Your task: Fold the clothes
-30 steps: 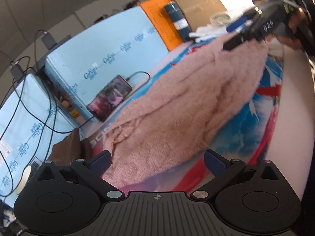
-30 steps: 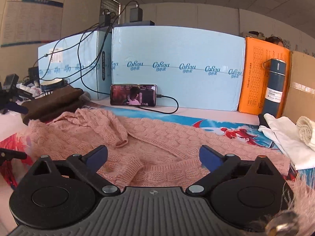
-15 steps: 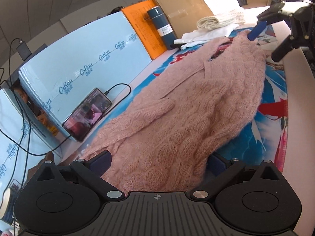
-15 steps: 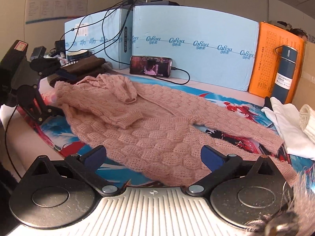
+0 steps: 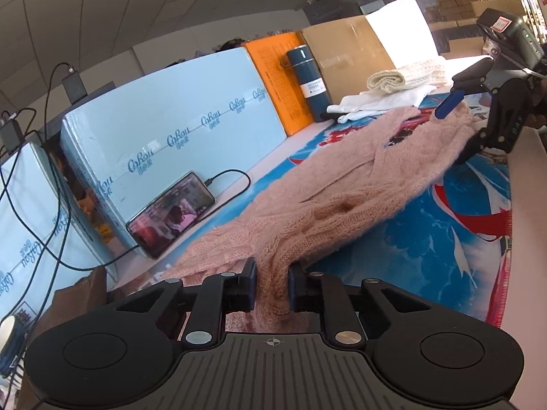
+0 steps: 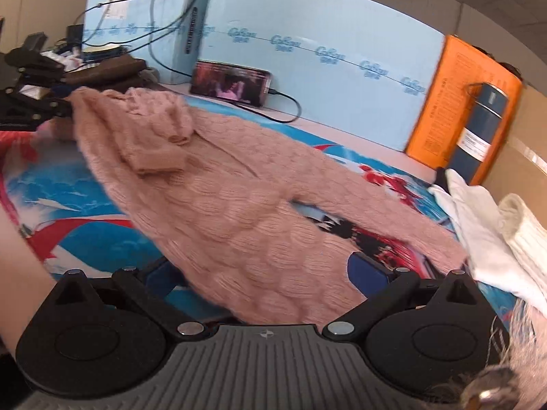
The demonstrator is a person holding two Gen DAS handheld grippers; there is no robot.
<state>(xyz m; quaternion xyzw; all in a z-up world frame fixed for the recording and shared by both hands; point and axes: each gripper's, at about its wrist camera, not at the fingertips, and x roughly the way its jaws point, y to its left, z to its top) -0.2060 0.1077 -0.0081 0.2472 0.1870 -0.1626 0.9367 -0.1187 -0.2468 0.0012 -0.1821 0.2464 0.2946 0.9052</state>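
Since half a second ago, the left gripper (image 5: 271, 285) has closed from wide open onto the near end of the pink knitted sweater (image 5: 345, 191); the right gripper has come in so that the knit now lies between its spread fingers.

Left wrist view: the jaws stand narrow, with a bunch of pink knit pinched between the pads. The sweater stretches away across the printed blue and red mat (image 5: 444, 239) toward the right gripper (image 5: 458, 126), seen at the far end with its fingers apart over the hem. A phone (image 5: 172, 213) leans against the light blue foam board (image 5: 177, 130). A dark blue bottle (image 5: 307, 82) stands before the orange board (image 5: 277, 78). White folded cloths (image 5: 393, 94) lie beyond the sweater.

Right wrist view: the right gripper (image 6: 263, 271) is wide open, and the sweater (image 6: 218, 184) lies draped between its fingers, gripped by neither. The far end of the garment rises to the left gripper (image 6: 51, 106), at the left edge. White cloths (image 6: 485, 232) sit just beside the sweater on the right. This picture is motion-blurred.
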